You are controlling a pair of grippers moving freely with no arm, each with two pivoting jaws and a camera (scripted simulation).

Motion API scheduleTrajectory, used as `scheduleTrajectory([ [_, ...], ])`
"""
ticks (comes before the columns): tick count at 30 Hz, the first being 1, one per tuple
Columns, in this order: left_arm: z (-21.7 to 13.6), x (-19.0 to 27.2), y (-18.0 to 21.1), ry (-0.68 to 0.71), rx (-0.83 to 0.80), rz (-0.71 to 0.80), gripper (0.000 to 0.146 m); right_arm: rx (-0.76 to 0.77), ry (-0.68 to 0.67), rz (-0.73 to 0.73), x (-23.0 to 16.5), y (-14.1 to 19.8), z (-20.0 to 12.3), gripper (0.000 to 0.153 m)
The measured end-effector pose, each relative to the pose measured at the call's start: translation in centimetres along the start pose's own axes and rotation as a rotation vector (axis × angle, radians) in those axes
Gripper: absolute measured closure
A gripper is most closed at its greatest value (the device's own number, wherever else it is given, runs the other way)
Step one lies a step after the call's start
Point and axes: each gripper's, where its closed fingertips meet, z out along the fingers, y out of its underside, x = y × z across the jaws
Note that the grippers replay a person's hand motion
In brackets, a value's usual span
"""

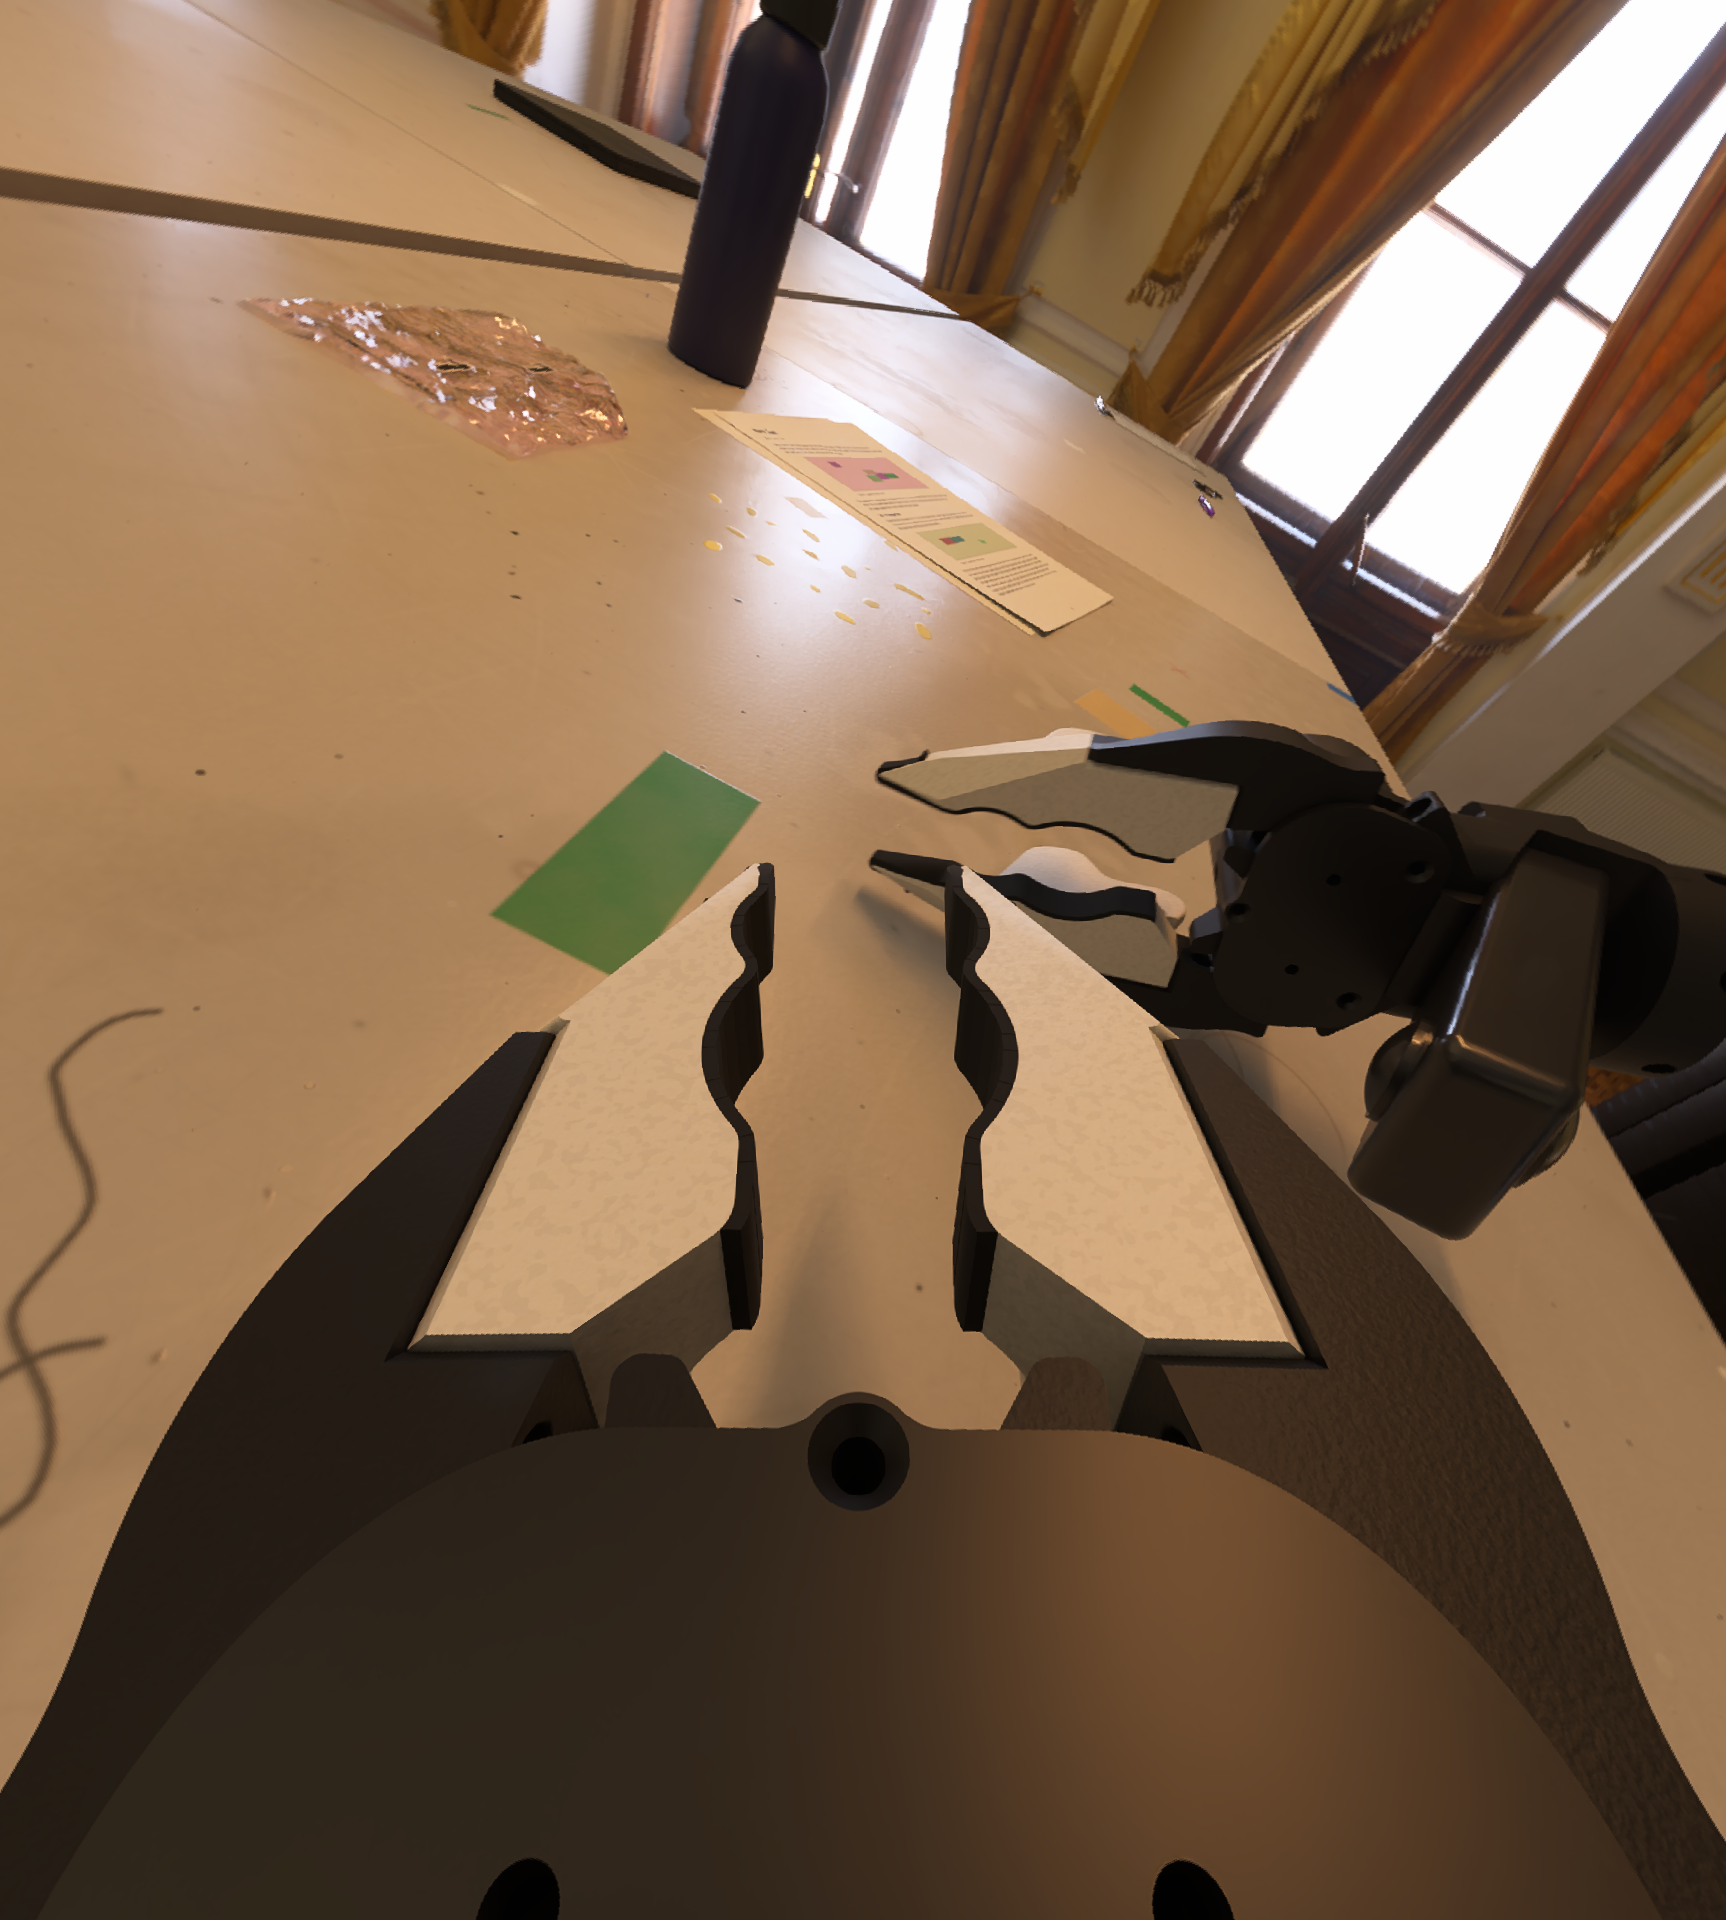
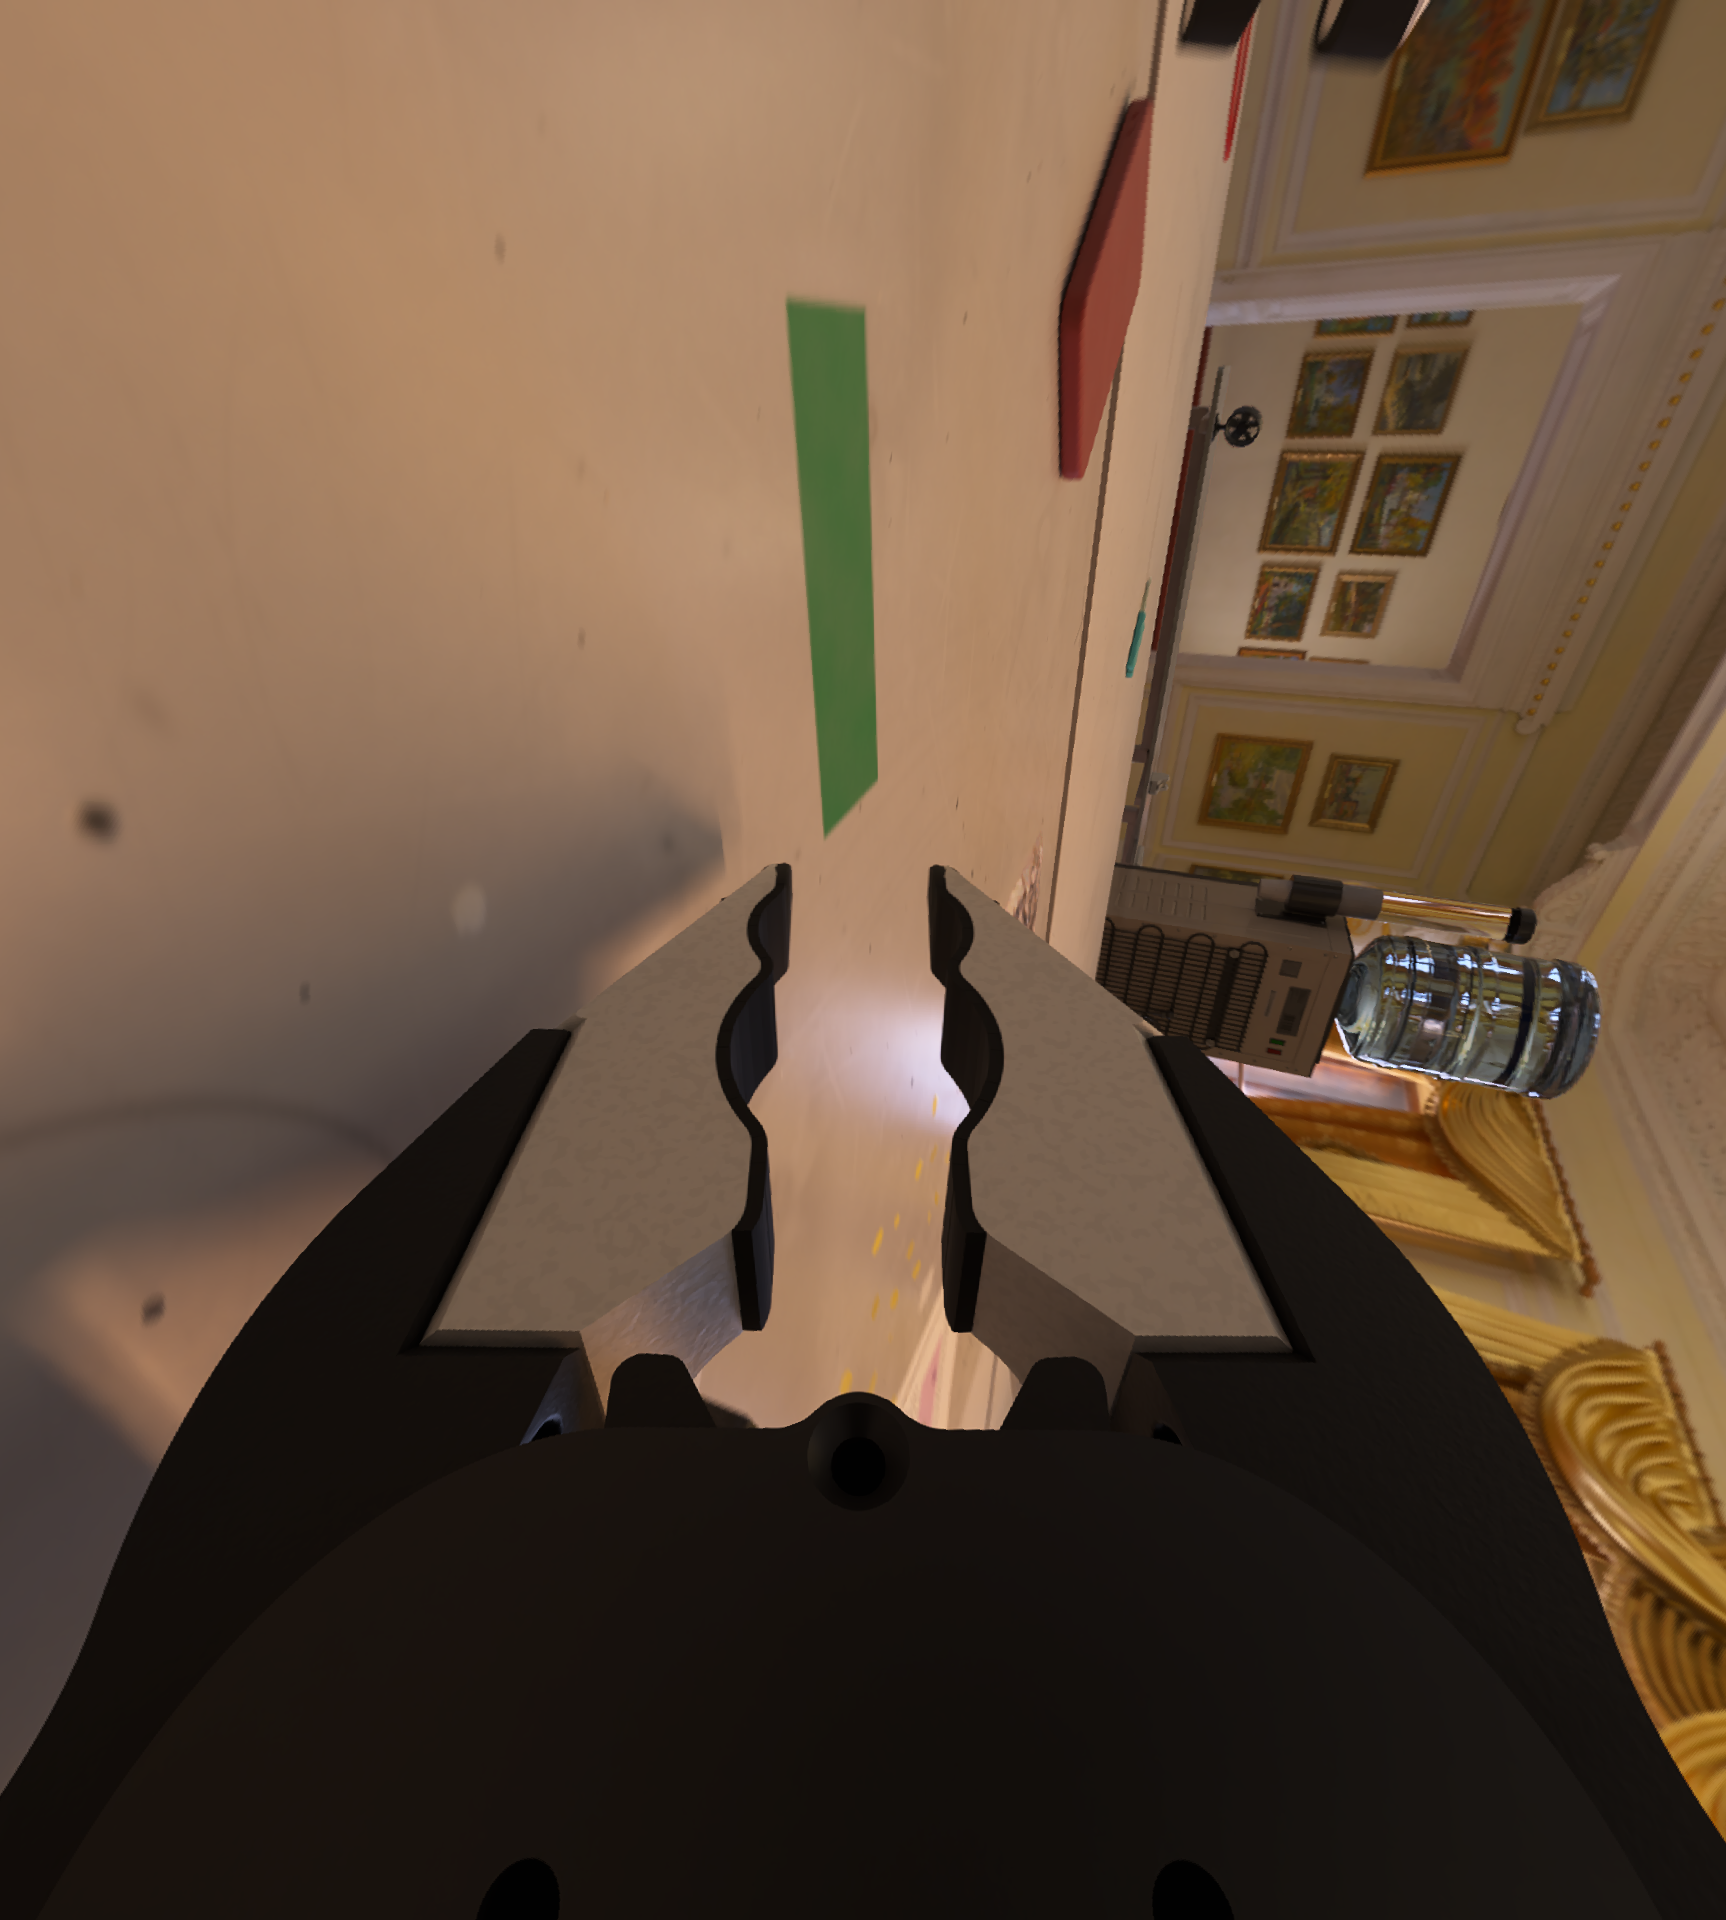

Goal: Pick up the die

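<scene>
I see no die in either view. A tiny purple thing (image 1: 1206, 505) lies near the table's far right edge, too small to identify. My left gripper (image 1: 859, 883) is open and empty, low over the beige table (image 1: 267, 644), just right of a green rectangle (image 1: 630, 862). My right gripper (image 1: 880, 816) comes in from the right in the left wrist view, turned on its side, its tips just beyond the left gripper's right finger. In its own view the right gripper (image 2: 859, 878) is open and empty, pointing along the table toward the green rectangle (image 2: 833, 561).
A dark bottle (image 1: 745, 197) stands at the back, with crumpled foil (image 1: 443, 369) to its left and a printed sheet (image 1: 911, 514) in front. A thin dark cord (image 1: 38, 1247) lies at the left. A red pad (image 2: 1108, 291) lies near the table edge (image 2: 1077, 665).
</scene>
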Motion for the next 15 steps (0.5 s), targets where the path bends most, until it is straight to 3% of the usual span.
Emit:
scheduleTrajectory([
  [3,-0.2,-0.3,-0.1,-0.001,0.011,-0.045,0.114,-0.025,-0.022,-0.021,-0.2,1.8,-1.4,0.118],
  [5,-0.3,-0.6,-0.3,-0.009,0.023,-0.066,0.114,-0.021,-0.054,0.060,-0.5,3.4,-3.1,0.111],
  [7,-0.4,-0.7,-0.5,-0.013,0.037,-0.077,0.115,-0.028,-0.109,0.300,-1.0,5.4,-4.7,0.103],
  [9,-0.5,-0.7,-0.7,-0.013,0.046,-0.079,0.115,-0.060,-0.162,0.629,-1.3,7.8,-5.7,0.095],
  [12,-0.5,-0.8,-0.7,-0.016,0.046,-0.074,0.115,-0.103,-0.264,1.070,-2.3,10.8,-6.0,0.094],
  [15,-0.6,-0.9,-0.7,-0.013,0.045,-0.066,0.115,-0.086,-0.352,1.302,-2.9,12.1,-5.7,0.101],
])
